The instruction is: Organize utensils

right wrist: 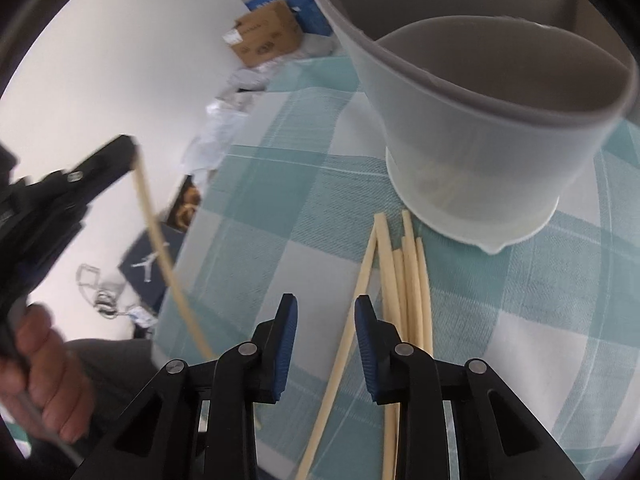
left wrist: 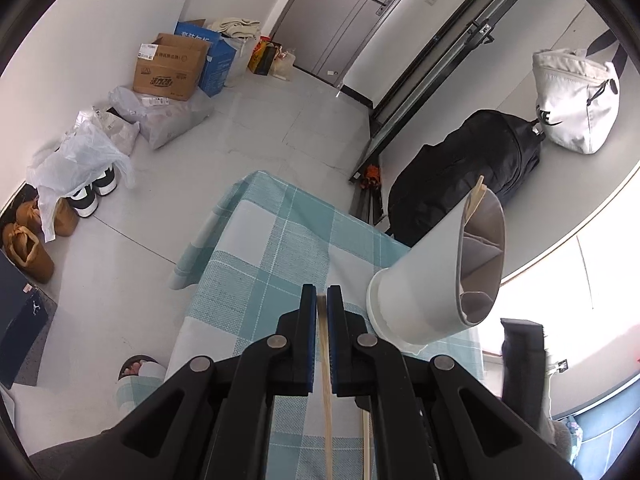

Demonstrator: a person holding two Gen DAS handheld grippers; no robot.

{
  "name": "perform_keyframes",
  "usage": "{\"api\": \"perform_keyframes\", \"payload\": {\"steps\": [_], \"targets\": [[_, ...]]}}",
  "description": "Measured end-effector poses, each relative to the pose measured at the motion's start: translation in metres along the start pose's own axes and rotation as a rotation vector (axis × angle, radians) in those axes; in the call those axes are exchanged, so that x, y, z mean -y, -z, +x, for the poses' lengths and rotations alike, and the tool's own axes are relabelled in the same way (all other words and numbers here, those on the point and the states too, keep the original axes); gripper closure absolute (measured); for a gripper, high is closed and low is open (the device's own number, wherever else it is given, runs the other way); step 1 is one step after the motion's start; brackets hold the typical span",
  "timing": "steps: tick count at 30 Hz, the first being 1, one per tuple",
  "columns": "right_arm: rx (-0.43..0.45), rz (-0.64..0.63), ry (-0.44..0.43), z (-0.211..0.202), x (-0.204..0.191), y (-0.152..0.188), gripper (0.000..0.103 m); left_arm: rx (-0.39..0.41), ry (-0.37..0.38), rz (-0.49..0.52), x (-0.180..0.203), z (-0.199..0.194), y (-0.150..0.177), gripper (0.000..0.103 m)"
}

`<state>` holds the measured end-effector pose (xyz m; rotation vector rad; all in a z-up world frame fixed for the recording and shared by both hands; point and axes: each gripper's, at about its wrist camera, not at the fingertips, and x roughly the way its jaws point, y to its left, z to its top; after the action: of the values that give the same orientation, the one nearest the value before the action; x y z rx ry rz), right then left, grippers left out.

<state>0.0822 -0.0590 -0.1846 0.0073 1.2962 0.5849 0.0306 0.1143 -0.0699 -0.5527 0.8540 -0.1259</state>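
My left gripper (left wrist: 322,300) is shut on a pale wooden chopstick (left wrist: 326,380) that runs back between its blue pads, above the checked tablecloth (left wrist: 260,264). In the right wrist view the same left gripper (right wrist: 132,152) hangs at the left with that chopstick (right wrist: 160,248) slanting down from it. A white utensil holder (left wrist: 432,280) with inner dividers stands on the cloth, with chopstick tips (left wrist: 478,196) poking out of its far compartment. My right gripper (right wrist: 326,308) is open and points down over several loose chopsticks (right wrist: 404,280) lying beside the holder (right wrist: 480,152). One of them (right wrist: 344,344) lies on the cloth under the gap, untouched.
The table's left edge drops to a floor with cardboard boxes (left wrist: 168,68), plastic bags (left wrist: 80,156) and shoes (left wrist: 92,192). A black backpack (left wrist: 472,168) and a white bag (left wrist: 576,100) sit behind the table. A hand (right wrist: 36,360) holds the left gripper's handle.
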Motion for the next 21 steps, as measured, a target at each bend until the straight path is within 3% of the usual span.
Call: {"api": "perform_keyframes", "payload": {"steps": [8,11,13,16,21], "targets": [[-0.019,-0.059,0.154,0.014,-0.011,-0.018,0.080,-0.005,0.016,-0.012,-0.007,-0.009,-0.001,0.102],[0.002,-0.101,0.217,0.016,-0.021,-0.015,0.092,-0.016,0.013,-0.041,-0.017,-0.009,-0.002,0.102],[0.014,-0.097,0.217,0.015,-0.022,-0.014,0.098,-0.018,0.018,-0.059,-0.021,-0.010,-0.003,0.102],[0.014,-0.056,0.183,0.011,-0.017,-0.011,0.098,-0.015,0.026,-0.063,-0.021,-0.012,-0.004,0.102],[-0.007,-0.092,0.168,0.015,-0.023,-0.019,0.098,-0.025,0.016,-0.043,-0.022,-0.010,-0.001,0.102]]}}
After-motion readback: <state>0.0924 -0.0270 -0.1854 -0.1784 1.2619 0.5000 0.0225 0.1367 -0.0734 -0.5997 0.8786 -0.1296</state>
